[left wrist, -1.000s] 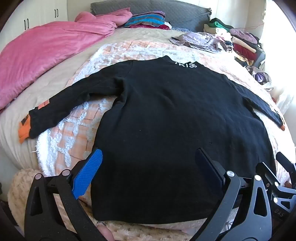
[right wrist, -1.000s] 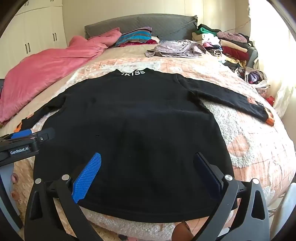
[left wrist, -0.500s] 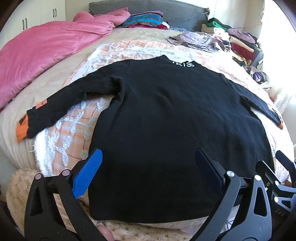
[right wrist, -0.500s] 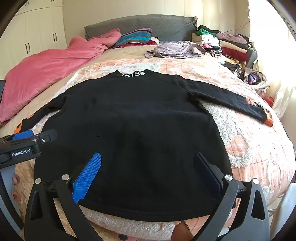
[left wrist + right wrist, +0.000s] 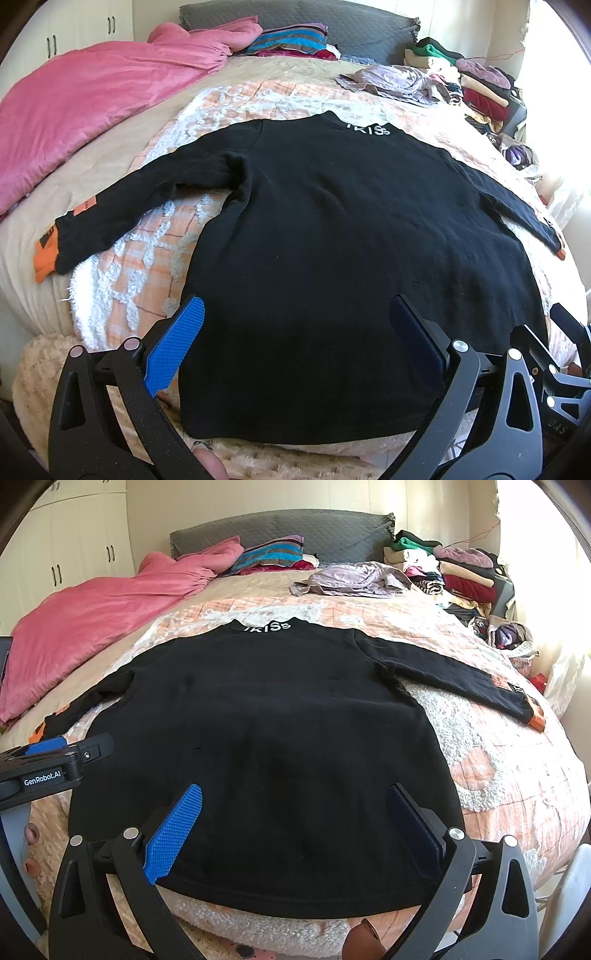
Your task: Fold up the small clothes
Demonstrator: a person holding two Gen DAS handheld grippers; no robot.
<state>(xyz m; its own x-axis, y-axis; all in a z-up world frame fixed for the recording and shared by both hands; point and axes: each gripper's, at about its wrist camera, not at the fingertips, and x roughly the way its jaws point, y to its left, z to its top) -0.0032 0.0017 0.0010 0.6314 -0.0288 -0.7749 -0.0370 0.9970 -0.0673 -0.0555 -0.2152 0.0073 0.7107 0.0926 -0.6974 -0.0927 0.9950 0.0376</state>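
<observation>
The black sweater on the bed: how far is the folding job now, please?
Done: the black sweater lies flat on the patterned blanket, both sleeves spread out. In hand: nothing; the left gripper and right gripper hover over the hem, jaws open and empty. Left: every fold, since no sleeve or hem is turned in.

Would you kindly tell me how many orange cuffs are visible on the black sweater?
2: one cuff at the left sleeve's end, one cuff at the right sleeve's end, both on the sweater.
</observation>
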